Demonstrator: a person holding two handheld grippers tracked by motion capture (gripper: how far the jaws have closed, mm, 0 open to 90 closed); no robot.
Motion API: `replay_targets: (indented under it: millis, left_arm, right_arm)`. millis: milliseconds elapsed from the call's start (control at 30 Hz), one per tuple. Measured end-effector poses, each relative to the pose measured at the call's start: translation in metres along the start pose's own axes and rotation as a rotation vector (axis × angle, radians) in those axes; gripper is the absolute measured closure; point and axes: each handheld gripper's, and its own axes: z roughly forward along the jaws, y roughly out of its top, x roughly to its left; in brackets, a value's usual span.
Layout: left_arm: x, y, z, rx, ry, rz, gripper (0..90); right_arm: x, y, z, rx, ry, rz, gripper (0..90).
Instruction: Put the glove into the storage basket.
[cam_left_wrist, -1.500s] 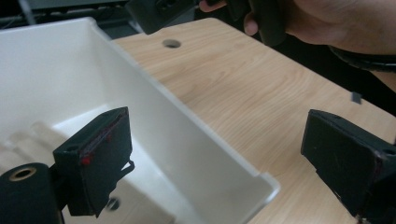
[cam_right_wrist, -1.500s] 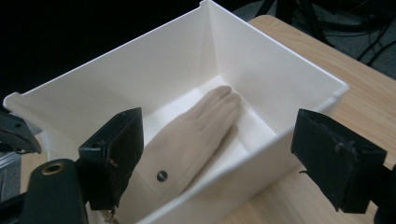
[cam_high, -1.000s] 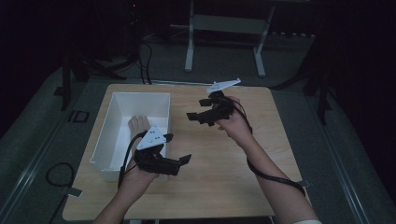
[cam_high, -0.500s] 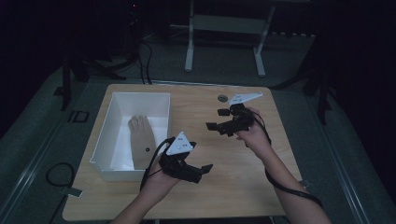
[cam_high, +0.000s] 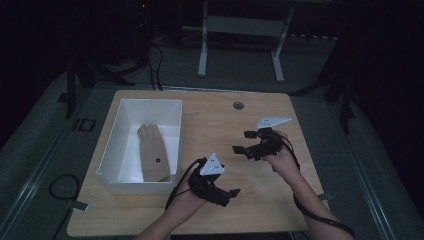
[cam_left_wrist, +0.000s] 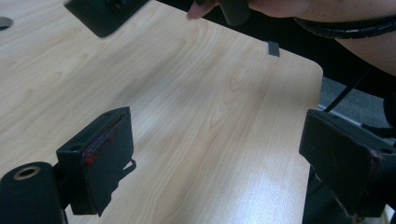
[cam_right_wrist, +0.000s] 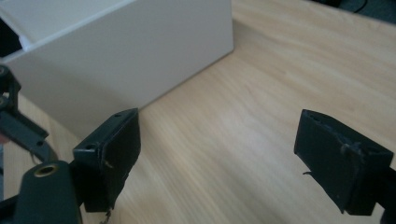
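A tan glove (cam_high: 152, 153) lies flat inside a white box (cam_high: 114, 140) on the left of the wooden table (cam_high: 220, 120). My left gripper (cam_high: 229, 196) hovers near the table's front edge, right of the box, pointing right. Its jaws stand open with nothing between them in the left gripper view (cam_left_wrist: 219, 158). My right gripper (cam_high: 242, 141) is held over the table's right half, pointing left toward the box. It is open and empty too (cam_right_wrist: 224, 156), and the box wall (cam_right_wrist: 116, 51) rises ahead of it.
A round grommet hole (cam_high: 238, 105) sits near the table's far edge. Cables trail from both grippers off the front edge. In the left gripper view the right gripper (cam_left_wrist: 105, 11) and its hand hang above, with the table's rounded corner (cam_left_wrist: 313, 70) beyond.
Both grippers have pulled away from the box, moving right and toward the person. The glove now lies uncovered and flat in the box.
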Motion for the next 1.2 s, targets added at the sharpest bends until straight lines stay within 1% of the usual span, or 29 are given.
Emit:
replay_targets:
  millis: [100, 233, 300, 367, 400, 467, 500, 600, 700, 833, 967, 1000, 1133, 1200]
  left_arm:
    - [0.0, -0.004, 0.007, 0.008, -0.008, -0.002, 10.5]
    - [0.0, -0.011, 0.016, 0.009, -0.008, 0.002, 10.5]
    - [0.001, -0.015, 0.02, 0.006, -0.014, -0.004, 10.5]
    - [0.001, -0.019, 0.024, 0.006, -0.02, -0.011, 10.5]
    - [0.002, -0.02, 0.026, 0.007, -0.028, -0.016, 10.5]
    - [0.002, -0.024, 0.029, -0.003, -0.064, -0.037, 10.5]
    - [0.002, -0.025, 0.031, -0.002, -0.072, -0.043, 10.4]
    - [0.002, -0.029, 0.036, 0.008, -0.073, -0.043, 10.5]
    - [0.002, -0.034, 0.04, 0.008, -0.074, -0.045, 10.5]
    - [0.003, -0.041, 0.044, 0.001, -0.092, -0.053, 10.4]
    - [0.002, -0.047, 0.049, 0.013, -0.086, -0.05, 10.4]
    - [0.002, -0.049, 0.05, 0.017, -0.085, -0.047, 10.5]
    - [0.0, -0.054, 0.053, 0.001, -0.098, -0.037, 10.4]
    - [0.0, -0.057, 0.055, 0.012, -0.096, -0.031, 10.5]
  right_arm:
    - [-0.002, -0.014, 0.003, 0.042, -0.004, 0.008, 15.4]
    - [-0.005, -0.03, 0.007, 0.047, -0.007, 0.022, 14.5]
    - [-0.006, -0.039, 0.008, 0.038, -0.01, 0.025, 14.4]
    - [-0.009, -0.047, 0.009, 0.03, 0.001, 0.035, 14.3]
    - [-0.01, -0.051, 0.01, 0.031, 0.003, 0.04, 14.3]
    - [-0.011, -0.058, 0.012, 0.041, 0.0, 0.041, 14.3]
    - [-0.012, -0.062, 0.013, 0.045, 0.001, 0.043, 14.2]
    - [-0.013, -0.071, 0.014, 0.053, -0.006, 0.043, 14.0]
    - [-0.015, -0.081, 0.013, 0.042, -0.006, 0.05, 13.9]
    - [-0.017, -0.093, 0.009, 0.044, -0.016, 0.053, 13.9]
    - [-0.019, -0.103, 0.003, 0.043, -0.026, 0.061, 13.8]
    - [-0.019, -0.105, 0.002, 0.041, -0.03, 0.062, 13.8]
    - [-0.018, -0.113, -0.002, 0.044, -0.033, 0.057, 13.9]
    - [-0.018, -0.117, -0.004, 0.036, -0.03, 0.059, 13.9]
